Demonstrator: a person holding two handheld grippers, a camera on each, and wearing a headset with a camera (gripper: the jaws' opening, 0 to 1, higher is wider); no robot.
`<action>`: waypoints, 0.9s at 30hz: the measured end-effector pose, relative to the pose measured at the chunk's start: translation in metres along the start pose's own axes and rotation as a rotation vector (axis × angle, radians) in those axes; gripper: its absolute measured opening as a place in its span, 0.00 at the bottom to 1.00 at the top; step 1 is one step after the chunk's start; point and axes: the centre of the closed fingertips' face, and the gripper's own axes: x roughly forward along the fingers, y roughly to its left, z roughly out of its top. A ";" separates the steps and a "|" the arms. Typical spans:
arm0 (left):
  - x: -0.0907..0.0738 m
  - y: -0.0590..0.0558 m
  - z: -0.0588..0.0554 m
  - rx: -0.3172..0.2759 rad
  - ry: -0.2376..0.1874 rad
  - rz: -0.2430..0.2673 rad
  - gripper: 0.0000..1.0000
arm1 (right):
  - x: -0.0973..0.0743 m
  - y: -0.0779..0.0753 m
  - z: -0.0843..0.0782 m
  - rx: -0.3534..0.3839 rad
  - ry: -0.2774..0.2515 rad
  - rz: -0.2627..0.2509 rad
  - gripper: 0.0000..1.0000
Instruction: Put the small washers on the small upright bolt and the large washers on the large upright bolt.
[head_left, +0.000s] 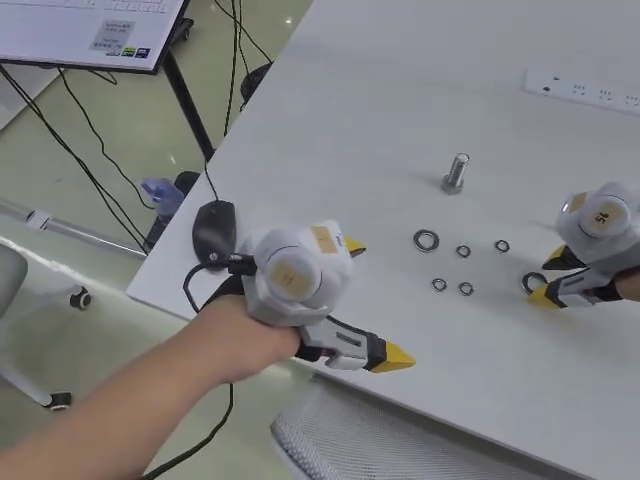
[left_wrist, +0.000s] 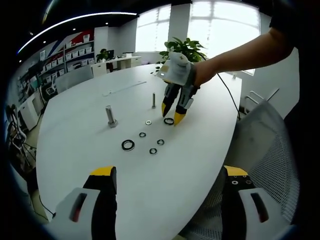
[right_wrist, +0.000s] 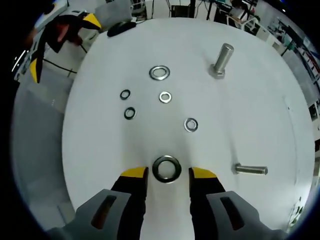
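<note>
Large bolt (head_left: 456, 172) upright, head down; large washer (right_wrist: 155, 169) lies flat.

Carries two matching tools. Left gripper (head_left: 375, 300): rounded pale-grey shell, round tan label (head_left: 290, 278) on top, black jaws tipped yellow; trails a black cable (head_left: 186, 290) from the near end. Along its own jaws (left_wrist: 168, 171), shows grey covers, each with a dark slot marked red; small screws (left_wrist: 235, 182) on the right cover. Right gripper (head_left: 545, 277): same pale-grey shell, black jaws, yellow tips; bears a round tan label with dark characters, too small to read. Up close (right_wrist: 168, 173), again grey covers with dark slots, marked orange-red.
</note>
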 end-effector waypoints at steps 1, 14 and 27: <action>0.001 0.000 -0.001 0.000 0.002 0.003 0.87 | 0.000 0.000 -0.001 0.002 0.005 -0.001 0.34; 0.002 0.005 -0.005 0.023 0.028 0.020 0.94 | 0.001 0.002 -0.002 -0.006 0.074 -0.008 0.31; -0.001 0.000 -0.001 0.024 0.021 -0.003 0.85 | 0.000 0.001 -0.004 -0.001 0.089 -0.001 0.22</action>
